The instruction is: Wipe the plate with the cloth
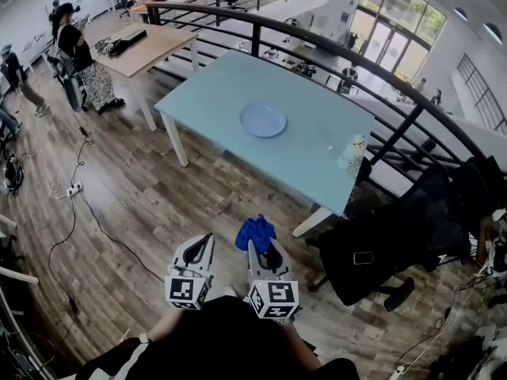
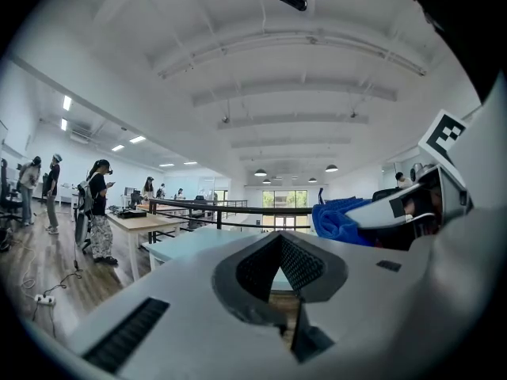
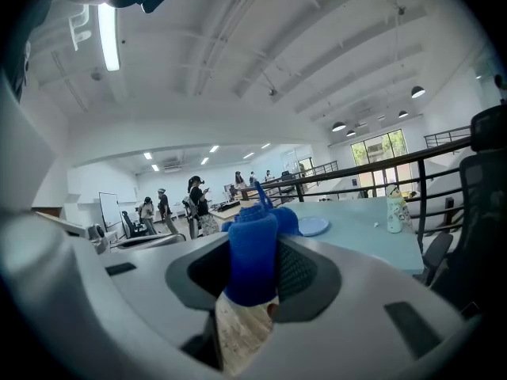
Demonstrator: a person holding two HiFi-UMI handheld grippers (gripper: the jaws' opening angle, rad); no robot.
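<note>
A round pale-blue plate (image 1: 263,120) lies alone near the middle of a light-blue table (image 1: 214,93), far ahead of both grippers. My right gripper (image 1: 258,245) is shut on a bunched blue cloth (image 1: 255,232), held low over the wooden floor, well short of the table. In the right gripper view the cloth (image 3: 253,252) stands up between the jaws, and the plate (image 3: 313,226) shows beyond it on the table (image 3: 364,228). My left gripper (image 1: 206,242) hangs beside the right one, its jaws together on nothing. In the left gripper view the left gripper (image 2: 281,240) has the cloth (image 2: 341,220) to its right.
A small pale bottle (image 1: 352,152) stands at the table's right edge. A black railing (image 1: 333,50) runs behind the table. A black office chair (image 1: 380,252) is at the right, cables (image 1: 75,188) lie on the floor at left, and people (image 1: 79,62) stand by a wooden desk (image 1: 146,46).
</note>
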